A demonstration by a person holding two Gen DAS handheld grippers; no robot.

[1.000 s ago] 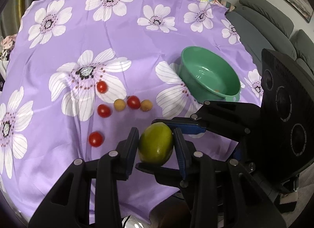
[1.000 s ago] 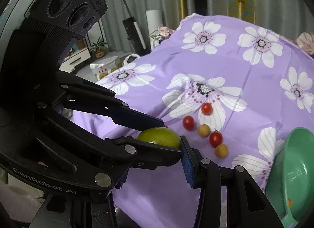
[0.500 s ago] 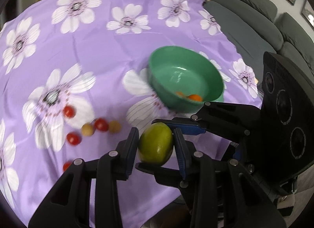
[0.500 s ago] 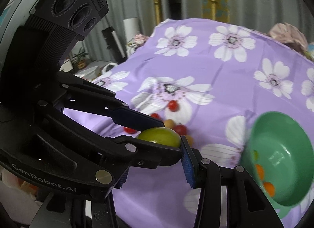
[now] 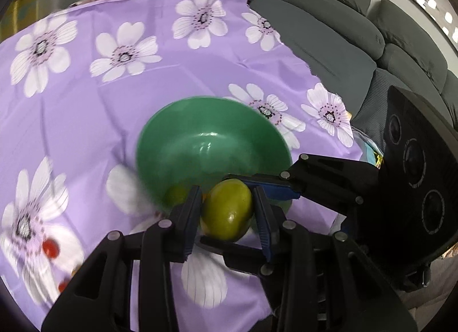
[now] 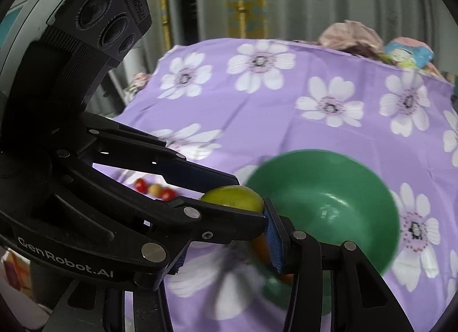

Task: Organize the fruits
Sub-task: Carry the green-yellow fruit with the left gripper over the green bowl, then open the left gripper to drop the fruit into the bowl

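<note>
The left tongs [image 5: 226, 211] were pinching a green fruit [image 5: 227, 213] between their blue pads, and the right tongs [image 5: 252, 214] were pressed against the same fruit crosswise, so that it was clamped from four sides. In the right wrist view the right tongs [image 6: 229, 211] were seen closed on the green fruit [image 6: 233, 201], with the left gripper's body crossing in front. The fruit was held in the air at the near rim of the green bowl [image 5: 160, 137], which stood on the bench under a purple flowered cloth [image 5: 86, 103]; an orange fruit [image 6: 259, 247] was partly visible low in the bowl [image 6: 357, 177]. Small red and yellow fruits [image 6: 156, 189] lay on the cloth, well apart from the bowl.

The step in hand was judged to be the carrying of the fruit over the bowl for release. It would be done well if both tongs were brought fully past the rim and lowered toward the bowl's floor before being spread, and if both were spread together, so that the fruit was not rolled sideways, dropped onto the rim, or let fall hard on the fruit already inside.
</note>
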